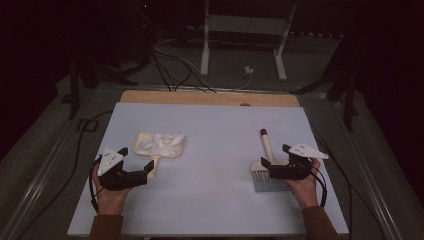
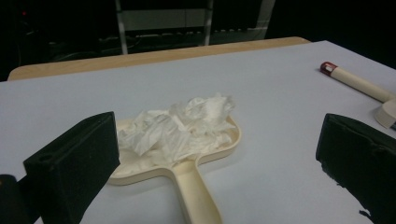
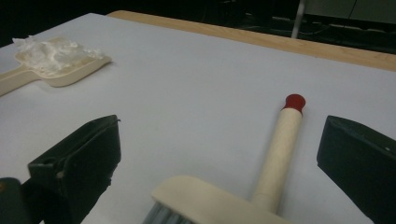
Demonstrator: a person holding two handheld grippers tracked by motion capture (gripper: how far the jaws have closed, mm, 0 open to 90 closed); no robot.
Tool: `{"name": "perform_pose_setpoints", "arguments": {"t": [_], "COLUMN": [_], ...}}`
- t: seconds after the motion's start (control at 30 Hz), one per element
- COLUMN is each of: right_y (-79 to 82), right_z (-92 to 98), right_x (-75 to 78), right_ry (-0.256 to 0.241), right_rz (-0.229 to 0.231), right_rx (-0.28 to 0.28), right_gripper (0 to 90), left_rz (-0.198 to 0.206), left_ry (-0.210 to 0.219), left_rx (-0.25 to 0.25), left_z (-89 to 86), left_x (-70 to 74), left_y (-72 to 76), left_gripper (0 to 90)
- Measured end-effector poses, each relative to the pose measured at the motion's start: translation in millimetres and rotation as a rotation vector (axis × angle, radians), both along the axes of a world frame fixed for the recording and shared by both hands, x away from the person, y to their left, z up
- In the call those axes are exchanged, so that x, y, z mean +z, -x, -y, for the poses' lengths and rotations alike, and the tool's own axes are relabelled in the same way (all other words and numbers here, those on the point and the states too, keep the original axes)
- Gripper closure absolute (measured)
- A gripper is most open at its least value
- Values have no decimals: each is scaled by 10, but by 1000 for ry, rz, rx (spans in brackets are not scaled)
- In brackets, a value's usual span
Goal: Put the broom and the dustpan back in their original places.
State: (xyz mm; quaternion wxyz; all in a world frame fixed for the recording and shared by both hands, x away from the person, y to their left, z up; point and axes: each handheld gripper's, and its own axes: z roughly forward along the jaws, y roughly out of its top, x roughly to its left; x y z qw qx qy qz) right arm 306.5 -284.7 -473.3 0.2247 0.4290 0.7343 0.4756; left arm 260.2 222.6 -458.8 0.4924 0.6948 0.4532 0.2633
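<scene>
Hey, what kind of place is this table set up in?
Probably a lab or recording workspace, not a home: cables trail across the floor, metal stand legs rise behind the table, and the surroundings are dark.

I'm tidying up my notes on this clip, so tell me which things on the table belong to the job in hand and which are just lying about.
Part of the job:
dustpan holding crumpled tissue
brush
left gripper, open at the dustpan handle
right gripper, open over the brush

Lying about:
cables and metal stand on the floor beyond the table

Left claw at dustpan handle — right claw over brush.
</scene>
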Motion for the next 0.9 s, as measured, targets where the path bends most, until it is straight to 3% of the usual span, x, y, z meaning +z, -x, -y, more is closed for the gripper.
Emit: {"name": "perform_pose_setpoints", "arguments": {"t": [0.33, 0.47, 0.9], "right_y": [115, 153, 170], "right_z": [8, 37, 82], "right_x": [10, -11, -55], "right_ry": [-43, -54, -46], "right_rz": [51, 64, 58], "right_rx": [6, -5, -30], "right_gripper": [0, 0, 0], "left_rz": [8, 7, 1], "left_ry": [14, 20, 22], "left_rx": [-35, -23, -11], "left_z": [-14, -42, -17], "left_x": [-23, -41, -65], "left_y": [47, 60, 71], "left_gripper": [4, 4, 3]}}
